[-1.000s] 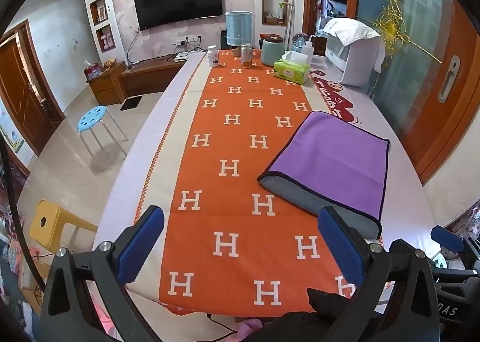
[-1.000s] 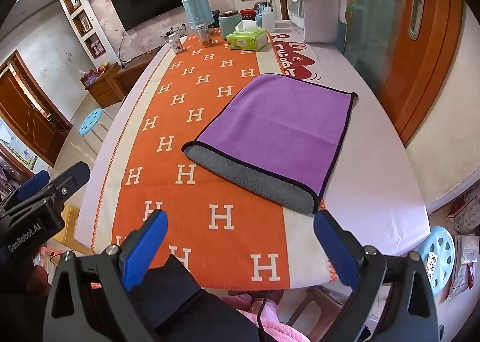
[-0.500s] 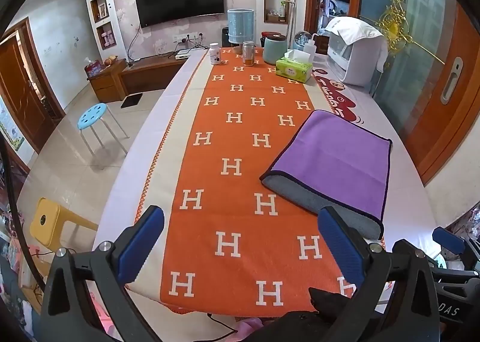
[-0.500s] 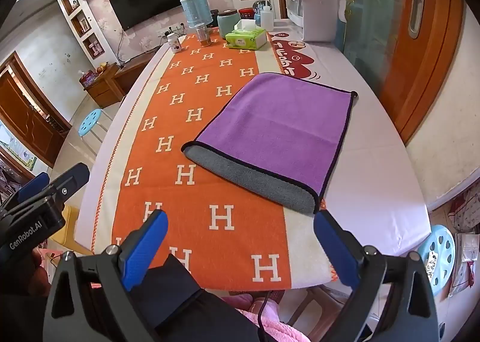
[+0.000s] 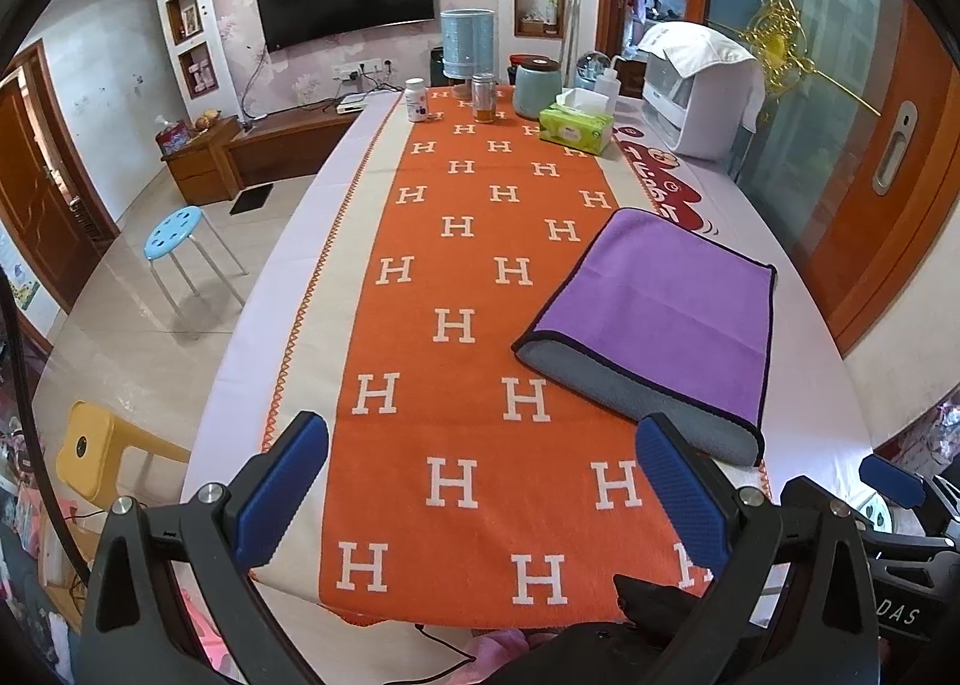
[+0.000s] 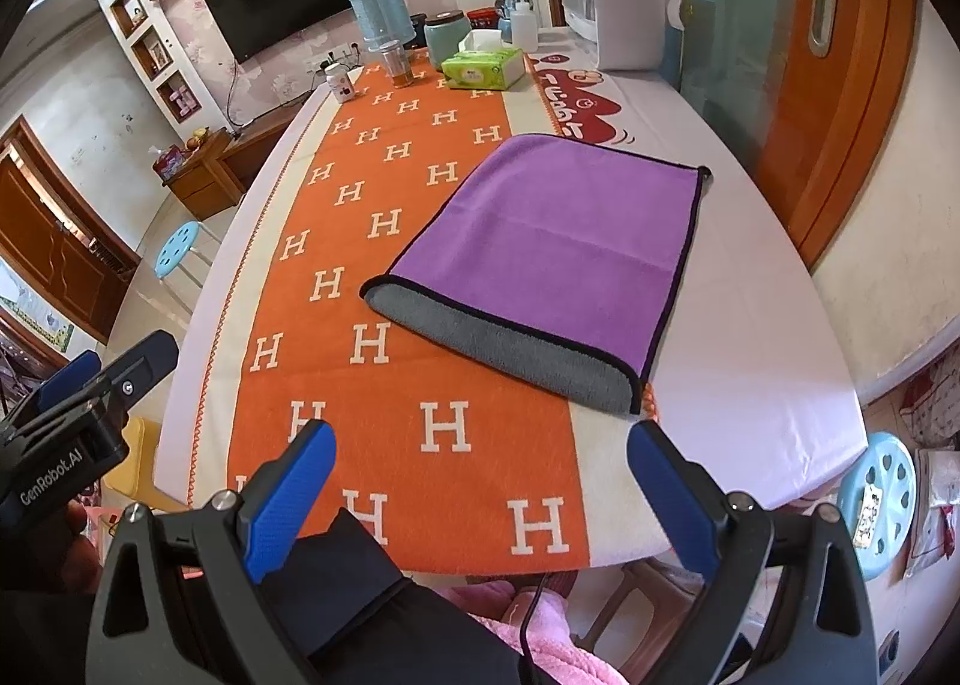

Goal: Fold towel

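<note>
A purple towel (image 5: 660, 301) with a grey underside and dark trim lies folded on the right side of the table, its grey fold edge toward me. It also shows in the right wrist view (image 6: 552, 247). My left gripper (image 5: 480, 481) is open and empty, held above the near table edge, left of the towel. My right gripper (image 6: 480, 475) is open and empty, held back from the towel's near edge. The left gripper's body shows at the left of the right wrist view (image 6: 78, 415).
An orange runner with white H marks (image 5: 480, 325) covers the table. At the far end stand a green tissue box (image 5: 576, 129), jars and a bottle (image 5: 417, 99), and a white appliance (image 5: 702, 90). A blue stool (image 5: 180, 226) and a yellow stool (image 5: 90, 451) stand left of the table.
Both grippers have drawn back and up slightly, so the towel sits a little farther off. The towel has not moved. Both stay open.
</note>
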Action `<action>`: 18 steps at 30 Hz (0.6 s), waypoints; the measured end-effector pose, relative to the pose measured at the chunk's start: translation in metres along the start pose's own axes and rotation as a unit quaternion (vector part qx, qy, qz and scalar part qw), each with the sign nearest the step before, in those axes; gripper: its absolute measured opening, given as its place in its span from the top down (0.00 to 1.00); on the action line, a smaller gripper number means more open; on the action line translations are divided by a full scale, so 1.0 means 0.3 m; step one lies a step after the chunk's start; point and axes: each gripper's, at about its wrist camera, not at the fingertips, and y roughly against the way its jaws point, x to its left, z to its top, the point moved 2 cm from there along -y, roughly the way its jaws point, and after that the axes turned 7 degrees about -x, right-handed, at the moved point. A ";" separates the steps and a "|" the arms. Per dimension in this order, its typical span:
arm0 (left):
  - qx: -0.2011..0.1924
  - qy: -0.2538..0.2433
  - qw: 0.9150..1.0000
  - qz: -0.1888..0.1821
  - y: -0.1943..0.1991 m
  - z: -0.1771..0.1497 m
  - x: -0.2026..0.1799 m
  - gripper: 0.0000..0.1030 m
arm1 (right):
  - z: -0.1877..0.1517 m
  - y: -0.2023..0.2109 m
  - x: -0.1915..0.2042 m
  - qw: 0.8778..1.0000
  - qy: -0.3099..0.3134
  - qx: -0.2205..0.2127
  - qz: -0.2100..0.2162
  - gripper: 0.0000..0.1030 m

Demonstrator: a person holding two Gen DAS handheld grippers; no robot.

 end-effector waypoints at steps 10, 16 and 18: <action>0.011 -0.033 0.998 -0.050 -0.022 -0.017 -0.014 0.01 | -0.072 -0.022 -0.004 0.999 -0.041 0.009 -0.024 0.07; 0.027 -0.061 0.995 -0.073 -0.054 -0.033 -0.032 0.01 | -0.124 -0.035 -0.022 0.996 -0.080 0.015 -0.041 0.09; 0.032 -0.071 0.994 -0.076 -0.065 -0.034 -0.039 0.01 | -0.140 -0.034 -0.030 0.995 -0.091 0.014 -0.045 0.09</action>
